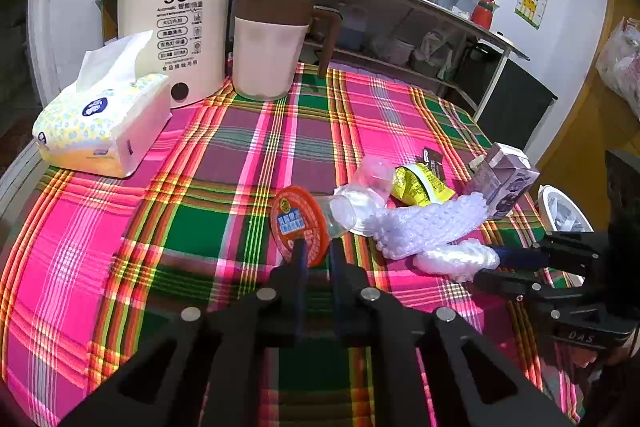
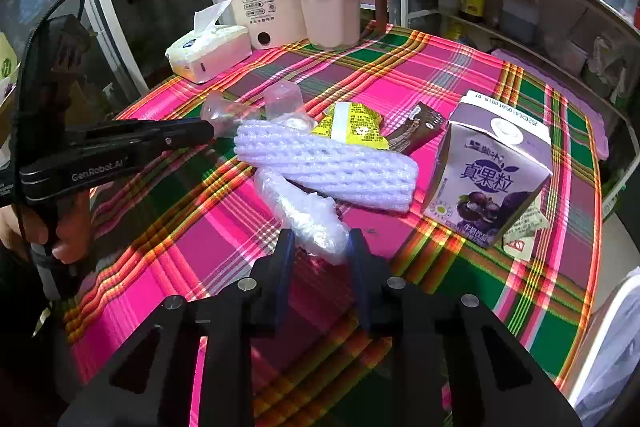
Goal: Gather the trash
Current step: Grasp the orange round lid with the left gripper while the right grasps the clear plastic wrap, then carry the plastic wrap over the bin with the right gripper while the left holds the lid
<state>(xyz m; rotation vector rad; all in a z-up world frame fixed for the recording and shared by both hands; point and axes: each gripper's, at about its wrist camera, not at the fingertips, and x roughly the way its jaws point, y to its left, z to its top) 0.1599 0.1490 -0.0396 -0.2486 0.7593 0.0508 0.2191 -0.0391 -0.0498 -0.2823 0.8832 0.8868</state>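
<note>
At lower centre of each wrist view, the left gripper (image 1: 318,251) reaches level over the cloth, pinching an orange-lidded cup (image 1: 316,217), while the right gripper (image 2: 320,241) clamps a plastic wrap (image 2: 304,207) beside the foam net (image 2: 328,163) and upright carton (image 2: 490,179).

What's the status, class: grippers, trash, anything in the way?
Left gripper shut on orange lid. Right gripper closing around plastic wrap, grip unconfirmed. Foam net overlaps wrap.
</note>
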